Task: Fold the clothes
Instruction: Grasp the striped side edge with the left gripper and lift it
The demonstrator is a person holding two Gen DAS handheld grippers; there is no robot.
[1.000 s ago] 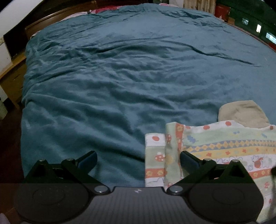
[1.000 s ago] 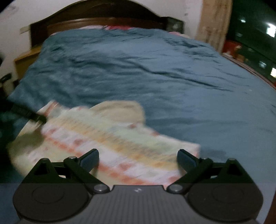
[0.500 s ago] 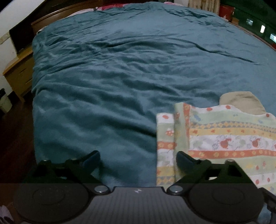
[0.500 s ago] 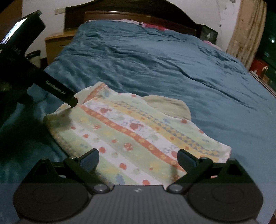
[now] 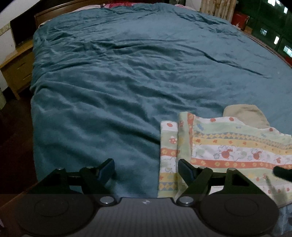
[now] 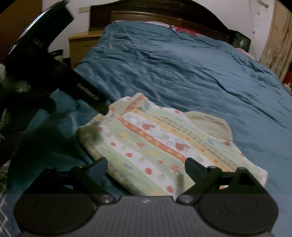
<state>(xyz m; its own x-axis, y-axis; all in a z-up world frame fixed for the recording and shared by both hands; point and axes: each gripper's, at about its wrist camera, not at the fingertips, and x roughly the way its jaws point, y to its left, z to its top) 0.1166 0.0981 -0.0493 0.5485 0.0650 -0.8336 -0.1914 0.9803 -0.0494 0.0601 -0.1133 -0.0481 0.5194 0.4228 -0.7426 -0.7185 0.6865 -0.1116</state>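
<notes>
A folded child's garment with orange, yellow and green patterned stripes lies flat on the teal blanket, and a beige part sticks out at its far edge. My left gripper hovers over the garment's left edge with its jaws closing. That edge lies under the gap beside the right finger, untouched by the pads. In the right wrist view the garment fills the space ahead of my right gripper. Its jaws are closing too and hold nothing. The left gripper's black body reaches in toward the garment's far left corner.
The teal blanket covers a wide bed with a dark wooden headboard. A wooden nightstand stands beside the head of the bed, and a curtain hangs at the right. The bed's left edge drops to a dark floor.
The left gripper's fingers have drawn closer together and it has shifted along the garment's left edge. The right view has swung left, so the garment now lies centred ahead.
</notes>
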